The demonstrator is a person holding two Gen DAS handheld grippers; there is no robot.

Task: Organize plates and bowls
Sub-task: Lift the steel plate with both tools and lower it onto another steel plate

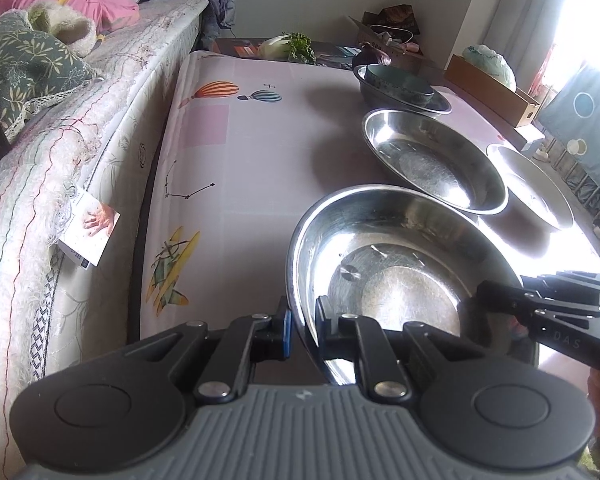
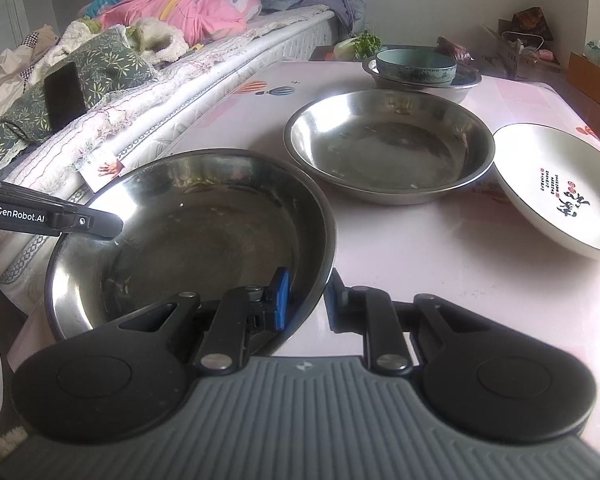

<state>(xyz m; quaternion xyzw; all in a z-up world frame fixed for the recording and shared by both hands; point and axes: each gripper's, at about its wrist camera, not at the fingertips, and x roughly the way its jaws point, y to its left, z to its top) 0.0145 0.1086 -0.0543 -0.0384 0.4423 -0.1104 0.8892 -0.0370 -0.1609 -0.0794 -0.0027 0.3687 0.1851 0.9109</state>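
**Steel Bowl Held at Two Points on Its Rim**

On the pink table (image 2: pixel 440 272), the near steel bowl (image 2: pixel 188 236) served as the reference point. Left of it, close alongside the table, ran a mattress edge (image 2: pixel 204 80) heaped with bedding.

At the bowl's left rim, the left gripper (image 1: pixel 302 326) was closed on the wall, one blue pad outside and the other finger inside. At the bowl's right rim, the right gripper (image 2: pixel 306 300) was clamped the same way, one blue pad inside and one outside. Two grips at separate points on the rim suggested a shared, balanced lift, probably because the thin, slick wall would tilt or slip in a single pinch.

The bowl itself was wide, shallow and scuffed, with nothing visible inside. Whether its base touched the table could not be told.

Beyond it to the right stood a second steel bowl (image 2: pixel 388 148), likewise bare and a plausible nesting target. Farther back sat a teal ceramic bowl (image 2: pixel 416 65) inside a third steel bowl (image 2: pixel 466 84). Rightmost lay a white plate (image 2: pixel 556 188) with printed characters, its edge just beside the second bowl.
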